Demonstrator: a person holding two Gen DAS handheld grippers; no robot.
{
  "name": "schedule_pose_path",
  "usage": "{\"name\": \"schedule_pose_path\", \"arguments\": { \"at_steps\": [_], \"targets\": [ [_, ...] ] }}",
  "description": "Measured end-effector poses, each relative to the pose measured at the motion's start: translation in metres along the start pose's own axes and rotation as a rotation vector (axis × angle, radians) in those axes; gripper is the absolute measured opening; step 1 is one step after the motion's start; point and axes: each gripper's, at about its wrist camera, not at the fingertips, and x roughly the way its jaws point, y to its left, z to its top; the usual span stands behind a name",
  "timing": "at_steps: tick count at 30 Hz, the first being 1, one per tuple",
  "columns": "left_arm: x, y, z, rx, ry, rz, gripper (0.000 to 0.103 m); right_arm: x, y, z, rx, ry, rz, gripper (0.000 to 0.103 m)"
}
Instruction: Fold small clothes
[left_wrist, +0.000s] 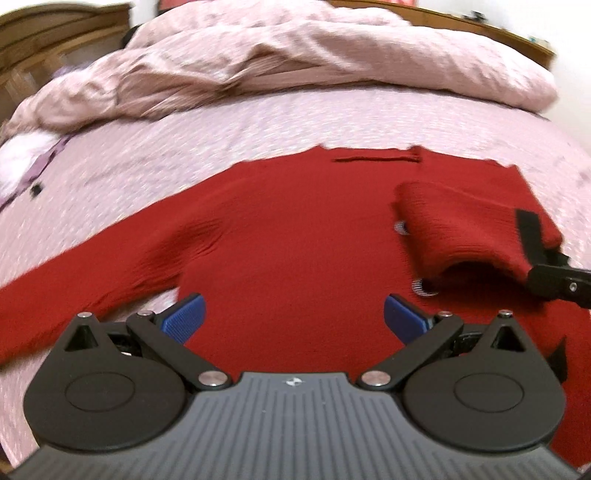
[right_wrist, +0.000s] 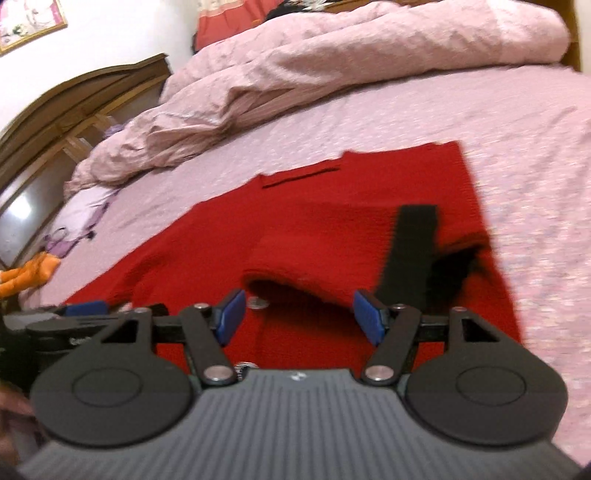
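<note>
A red knit sweater (left_wrist: 295, 236) lies flat on the pink bed. Its left sleeve (left_wrist: 85, 273) stretches out to the left. Its right sleeve (left_wrist: 465, 225) is folded over the body, the cuff opening toward me. My left gripper (left_wrist: 293, 317) is open and empty just above the sweater's lower middle. My right gripper (right_wrist: 299, 314) is open and empty, hovering right by the folded sleeve's cuff (right_wrist: 295, 266). A black strap (right_wrist: 410, 251) lies over the sweater on the right. The right gripper's black arm shows at the right edge of the left wrist view (left_wrist: 557, 280).
A crumpled pink duvet (left_wrist: 295, 62) is heaped at the far side of the bed. A wooden headboard (right_wrist: 74, 107) stands at the left. A purple-white cloth (right_wrist: 77, 218) and an orange item (right_wrist: 29, 275) lie at the bed's left side. The pink sheet (right_wrist: 535, 166) extends to the right.
</note>
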Motion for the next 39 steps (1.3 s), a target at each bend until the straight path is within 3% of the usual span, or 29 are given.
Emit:
{"name": "schedule_pose_path", "arguments": {
  "at_steps": [4, 14, 22, 31, 37, 39],
  "targets": [
    [0.004, -0.029, 0.006, 0.088, -0.012, -0.035, 0.103, -0.008, -0.014, -0.003, -0.003, -0.023, -0.076, 0.067],
    [0.019, -0.093, 0.014, 0.271, -0.049, -0.09, 0.103, -0.014, -0.049, -0.01, 0.069, -0.024, -0.142, 0.067],
    [0.035, -0.133, 0.015, 0.422, -0.075, -0.049, 0.103, -0.02, -0.067, -0.012, 0.114, -0.036, -0.154, 0.067],
    [0.04, -0.158, 0.018, 0.479, -0.175, -0.124, 0.103, -0.021, -0.079, -0.013, 0.163, -0.041, -0.139, 0.067],
    [0.041, -0.165, 0.02, 0.483, -0.225, -0.189, 0.082, -0.025, -0.085, -0.013, 0.191, -0.054, -0.143, 0.067],
    [0.041, -0.164, 0.02, 0.474, -0.23, -0.223, 0.059, -0.025, -0.088, -0.014, 0.205, -0.055, -0.15, 0.067]
  ]
}}
